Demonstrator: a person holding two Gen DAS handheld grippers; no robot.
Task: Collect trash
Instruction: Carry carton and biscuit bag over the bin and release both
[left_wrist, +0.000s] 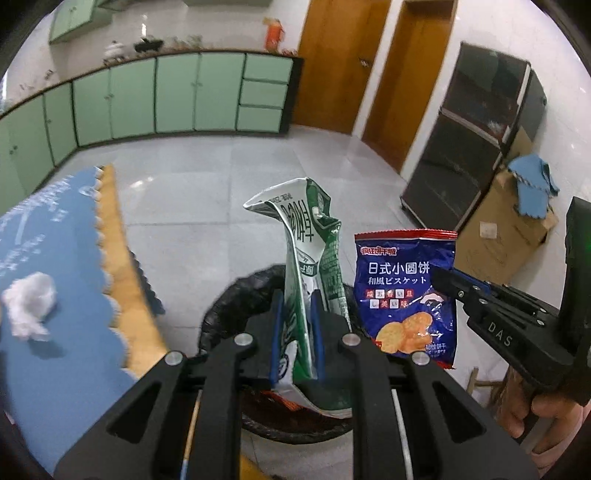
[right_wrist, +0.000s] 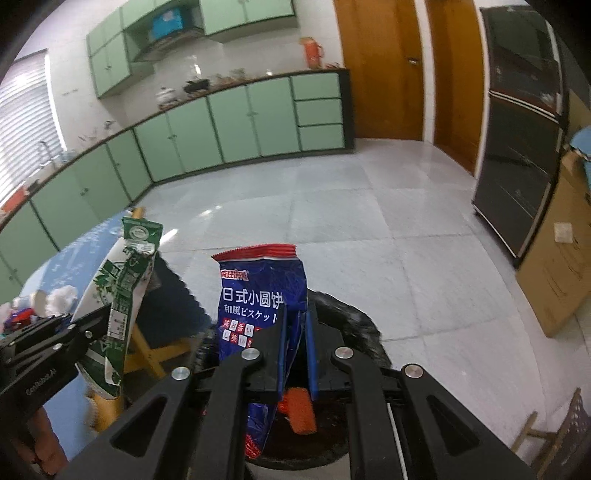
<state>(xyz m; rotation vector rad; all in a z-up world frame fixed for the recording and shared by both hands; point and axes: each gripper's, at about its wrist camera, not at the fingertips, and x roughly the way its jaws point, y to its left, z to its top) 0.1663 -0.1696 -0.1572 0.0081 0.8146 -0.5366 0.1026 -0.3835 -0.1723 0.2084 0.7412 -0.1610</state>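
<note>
Left wrist view: left gripper (left_wrist: 297, 332) clamped on a crushed green-and-white milk carton (left_wrist: 308, 254), directly above the black-lined trash bin (left_wrist: 221, 314). Carton's long axis is near vertical, torn top pointing up and away from the bin, bottom end hanging down toward the bin's mouth. Just right of the bin's centre, the right gripper (left_wrist: 437, 280) pinches the blue biscuit packet (left_wrist: 404, 291) by its side edge; packet hangs upright, red seal on top. Left of the bin, a blue-covered worktop (left_wrist: 66, 258) with a wad of white tissue (left_wrist: 29, 302) on it, not yet collected.

Right wrist view: right gripper (right_wrist: 295, 332) closed on the biscuit packet (right_wrist: 258, 295), over the bin (right_wrist: 354, 321); orange scrap (right_wrist: 301, 410) already inside. Packet's long axis vertical, seal up. Left of the bin, the left gripper (right_wrist: 107, 317) holds the carton (right_wrist: 122, 288), tilted slightly, top up.

Step, as I read it: drop phase, both pieces staged over the bin. Next move calls for parting both grippers' fingers while centred over the opening; the carton looks closer to the rim, so watch that. Then tissue.
</note>
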